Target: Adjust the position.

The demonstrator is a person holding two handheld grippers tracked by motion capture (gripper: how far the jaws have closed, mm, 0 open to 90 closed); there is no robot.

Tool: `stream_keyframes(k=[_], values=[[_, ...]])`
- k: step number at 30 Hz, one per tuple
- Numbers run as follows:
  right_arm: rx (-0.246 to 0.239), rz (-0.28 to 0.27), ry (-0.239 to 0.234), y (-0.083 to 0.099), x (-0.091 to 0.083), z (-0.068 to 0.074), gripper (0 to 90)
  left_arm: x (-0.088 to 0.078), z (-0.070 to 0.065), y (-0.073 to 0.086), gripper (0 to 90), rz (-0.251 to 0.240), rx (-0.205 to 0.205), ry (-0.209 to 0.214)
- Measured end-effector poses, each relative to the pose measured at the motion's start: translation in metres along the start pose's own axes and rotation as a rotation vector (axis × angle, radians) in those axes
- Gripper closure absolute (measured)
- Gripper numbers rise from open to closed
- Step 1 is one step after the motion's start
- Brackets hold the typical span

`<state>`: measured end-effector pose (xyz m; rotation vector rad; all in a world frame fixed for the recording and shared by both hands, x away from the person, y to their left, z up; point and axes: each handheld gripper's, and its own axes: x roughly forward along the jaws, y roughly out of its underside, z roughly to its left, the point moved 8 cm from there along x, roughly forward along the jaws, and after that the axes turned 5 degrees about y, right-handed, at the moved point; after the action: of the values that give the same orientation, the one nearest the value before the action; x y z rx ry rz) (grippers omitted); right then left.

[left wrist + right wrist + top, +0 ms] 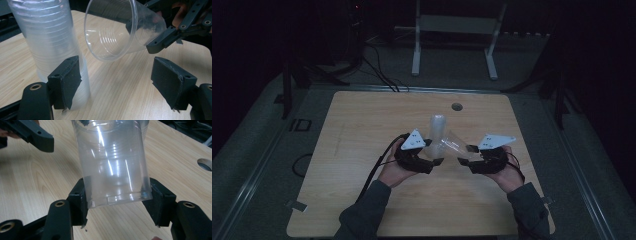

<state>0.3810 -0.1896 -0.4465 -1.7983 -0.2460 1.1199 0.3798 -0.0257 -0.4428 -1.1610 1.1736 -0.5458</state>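
- The desk (362, 200) is a rounded slab of pale wood-grain laminate, with a small round hole (456, 106) near its far edge.
- A stack of cups (438, 125), clear ribbed plastic forming a tall cylinder, stands upright near the middle of the desk.
- The left gripper (117, 80) has its matte black jaws apart; one rubbery pad (71, 80) sits against the stack's lower wall, the other pad stands clear over bare wood.
- The right gripper (117, 202) is clamped on the base of a single cup (112, 165), thin, glossy and tapered.
- That cup is tilted above the desk, just right of the stack, with its open mouth turned toward the left gripper.
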Motion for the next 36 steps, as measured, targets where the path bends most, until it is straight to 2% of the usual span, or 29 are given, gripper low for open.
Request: stream_keyframes(k=[9,16,28,36], values=[[0.031,-0.058,-0.015,-0.005,-0.001,0.004,42.1,0.0,-0.001,-0.003,25.3,-0.025,-0.018,0.015],[0.044,-0.099,-0.014,-0.008,0.002,0.006,42.1,-0.001,0.001,-0.005,26.0,-0.046,-0.042,0.019],[0.066,-0.156,-0.01,-0.011,0.003,0.008,42.0,-0.003,0.002,-0.007,27.3,-0.065,-0.056,0.028],[0.092,-0.186,-0.005,-0.01,0.005,0.008,42.0,-0.003,0.005,-0.01,27.2,-0.086,-0.091,0.01]])
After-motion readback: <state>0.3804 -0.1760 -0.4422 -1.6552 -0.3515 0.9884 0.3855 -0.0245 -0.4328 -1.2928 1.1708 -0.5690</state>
